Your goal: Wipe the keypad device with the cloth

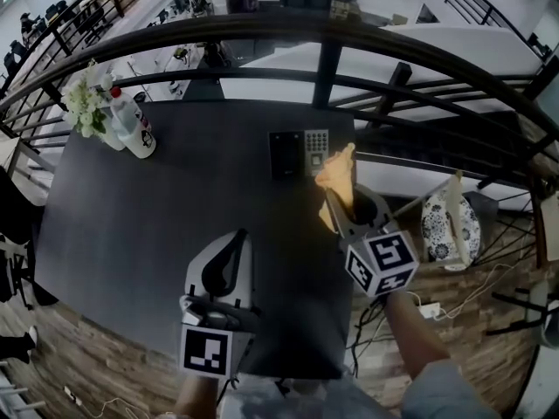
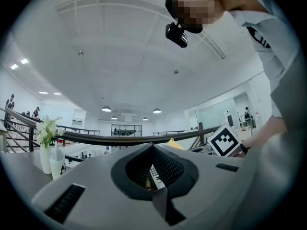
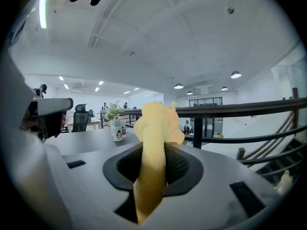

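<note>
Cloth [image 1: 336, 175], yellow and bunched, was pinched between the jaws of the right gripper [image 1: 342, 206], and its loose upper end reached almost to the keypad device [image 1: 316, 152]. The left gripper [image 1: 238, 238] hovered well back from the keypad device, towards the person, with its jaws pressed together on nothing. The keypad device lay flat near the far edge of the dark table [image 1: 131, 234]. A black panel [image 1: 286, 154] lay just beside the keypad device. A white bottle [image 1: 135, 127] and flowers [image 1: 86, 101] stood well apart from it, at the far corner.
</note>
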Action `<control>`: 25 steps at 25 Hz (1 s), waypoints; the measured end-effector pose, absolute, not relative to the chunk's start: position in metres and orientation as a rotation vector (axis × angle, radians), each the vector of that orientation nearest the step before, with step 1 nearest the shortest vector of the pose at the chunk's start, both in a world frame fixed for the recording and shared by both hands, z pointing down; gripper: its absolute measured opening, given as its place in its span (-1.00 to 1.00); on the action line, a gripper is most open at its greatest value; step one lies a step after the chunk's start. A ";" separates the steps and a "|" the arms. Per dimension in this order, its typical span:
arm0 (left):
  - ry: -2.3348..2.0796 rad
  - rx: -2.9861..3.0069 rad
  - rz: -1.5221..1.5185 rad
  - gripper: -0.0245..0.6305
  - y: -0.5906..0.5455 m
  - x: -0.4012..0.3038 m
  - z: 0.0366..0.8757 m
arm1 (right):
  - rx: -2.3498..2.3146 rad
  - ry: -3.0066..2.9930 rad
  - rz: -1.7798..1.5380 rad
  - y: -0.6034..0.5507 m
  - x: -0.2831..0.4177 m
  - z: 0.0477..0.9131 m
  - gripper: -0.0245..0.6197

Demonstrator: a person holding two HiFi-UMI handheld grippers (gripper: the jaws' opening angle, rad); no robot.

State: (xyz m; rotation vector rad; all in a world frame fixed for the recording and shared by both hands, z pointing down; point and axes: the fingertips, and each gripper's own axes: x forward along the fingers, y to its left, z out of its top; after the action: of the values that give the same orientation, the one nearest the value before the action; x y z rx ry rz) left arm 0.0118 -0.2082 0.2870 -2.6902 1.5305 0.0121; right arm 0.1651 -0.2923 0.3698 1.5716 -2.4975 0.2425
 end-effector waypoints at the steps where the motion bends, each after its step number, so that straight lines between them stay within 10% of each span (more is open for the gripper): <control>1: 1.536 -2.681 0.019 -0.90 -0.213 0.014 0.286 | 1.561 -2.502 0.249 -0.298 0.162 0.373 -0.61; 25: 1.746 -2.621 -0.013 -0.90 -0.238 0.009 0.317 | 1.232 -2.579 0.365 -0.400 0.062 0.444 -0.61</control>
State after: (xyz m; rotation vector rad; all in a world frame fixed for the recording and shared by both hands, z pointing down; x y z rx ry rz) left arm 0.0088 -0.2377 0.3168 -2.6208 1.7465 -0.0130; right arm 0.0624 -0.4002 0.4436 1.2321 -2.5794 0.3650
